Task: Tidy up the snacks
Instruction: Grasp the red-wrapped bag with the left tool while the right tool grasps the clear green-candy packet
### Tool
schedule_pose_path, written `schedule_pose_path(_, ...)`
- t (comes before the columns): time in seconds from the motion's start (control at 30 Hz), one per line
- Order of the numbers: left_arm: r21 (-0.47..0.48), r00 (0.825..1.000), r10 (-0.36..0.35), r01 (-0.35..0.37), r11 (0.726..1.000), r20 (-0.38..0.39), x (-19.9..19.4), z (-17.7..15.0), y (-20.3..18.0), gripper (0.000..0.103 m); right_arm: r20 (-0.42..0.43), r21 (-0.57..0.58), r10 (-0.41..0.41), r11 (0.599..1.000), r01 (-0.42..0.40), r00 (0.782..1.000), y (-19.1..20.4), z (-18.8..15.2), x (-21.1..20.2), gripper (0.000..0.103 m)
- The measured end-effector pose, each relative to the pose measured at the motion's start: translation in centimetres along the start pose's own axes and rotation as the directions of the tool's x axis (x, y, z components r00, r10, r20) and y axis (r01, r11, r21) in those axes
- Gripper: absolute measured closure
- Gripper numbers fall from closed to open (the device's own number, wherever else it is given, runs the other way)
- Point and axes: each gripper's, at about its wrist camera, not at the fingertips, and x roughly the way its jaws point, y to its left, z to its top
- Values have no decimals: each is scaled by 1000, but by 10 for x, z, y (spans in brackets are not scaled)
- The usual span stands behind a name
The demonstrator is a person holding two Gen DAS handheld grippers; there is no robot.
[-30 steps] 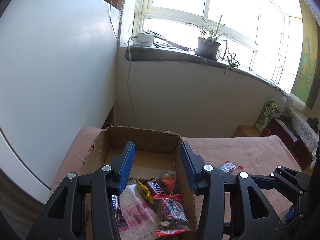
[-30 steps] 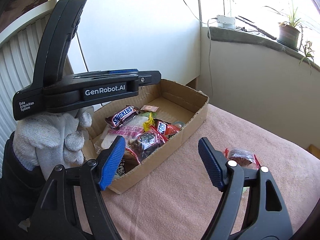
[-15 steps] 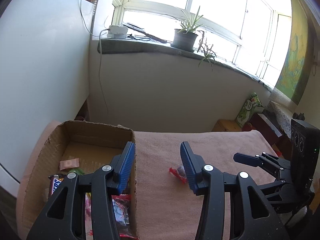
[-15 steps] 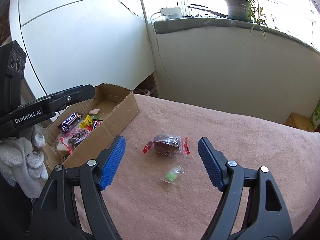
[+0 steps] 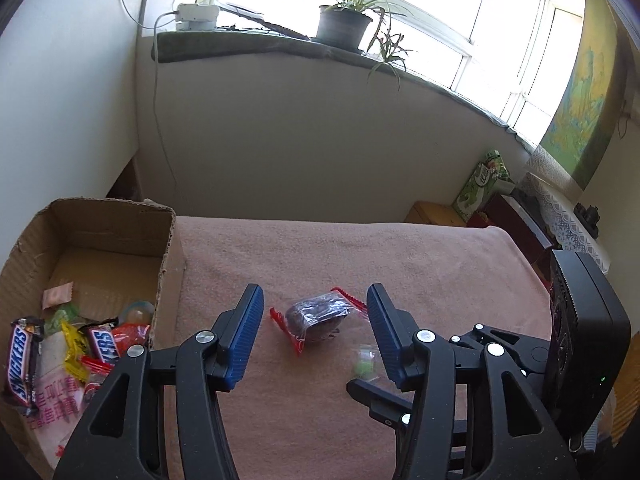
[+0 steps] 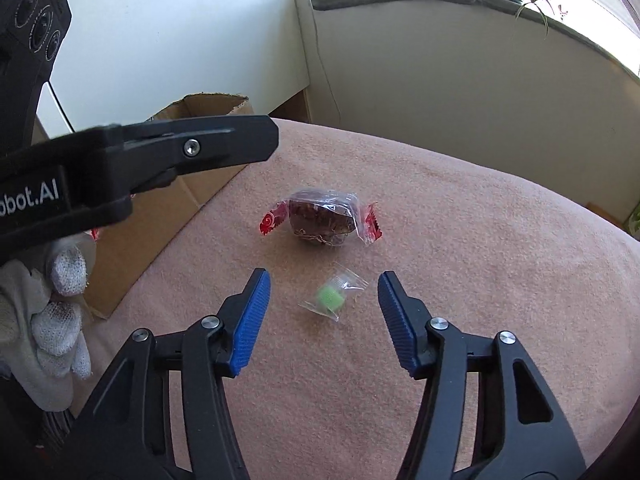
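A brown cake in a clear wrapper with red ends [image 5: 316,316] [image 6: 322,222] lies on the pink cloth. A small green candy in a clear wrapper [image 5: 363,365] [image 6: 331,298] lies just in front of it. My left gripper [image 5: 316,334] is open and empty, its jaws either side of the cake. My right gripper [image 6: 324,320] is open and empty, its jaws either side of the green candy. A cardboard box [image 5: 170,248] [image 6: 188,196] at the left holds several snacks, among them Snickers bars [image 5: 20,360].
The pink cloth [image 5: 360,248] [image 6: 480,240] covers the table. A white cabinet [image 6: 180,40] stands behind the box. A wall and a windowsill with a potted plant [image 5: 344,26] lie beyond the far edge. The other gripper's black body [image 5: 576,340] shows at the right.
Both grippers have swung right, away from the box, over the two loose snacks on the cloth. The right gripper has closed in on the green candy. Both stay open.
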Motion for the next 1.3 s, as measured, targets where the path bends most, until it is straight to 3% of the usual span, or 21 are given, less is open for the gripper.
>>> schedule_pose_path(0.17,10,998,32,-32,999,-51,22,-5,-3,49,-10,5,0,1000,0,1000,0,-5,4,53)
schedule_pose_path(0.23,15,997,45,-44,999,-69,30,-5,-3,44,-12,6,-2,1000,2,1000,1,-6,6,53)
schedule_pose_path(0.43,1,994,37,-37,999,-104,46,-6,-3,36,-14,2,-5,1000,5,1000,1,-7,9,53)
schedule_pose_path(0.7,-27,986,24,-29,999,-165,69,-11,1,35,-22,6,-15,1000,15,1000,-1,-5,15,54)
schedule_pose_path(0.87,-24,986,38,-43,999,-161,74,-11,1,36,-41,13,-17,1000,18,999,1,-1,27,66)
schedule_pose_path(1.1,-3,988,45,-46,999,-146,74,-12,1,55,-50,-16,-60,998,59,997,7,2,34,70)
schedule_pose_path(1.2,1,989,41,-41,999,-143,73,-12,2,55,-50,-19,-76,997,76,996,7,3,38,79)
schedule_pose_path(1.3,12,990,44,-42,999,-137,71,-12,2,55,-47,-10,-70,997,70,996,5,4,38,80)
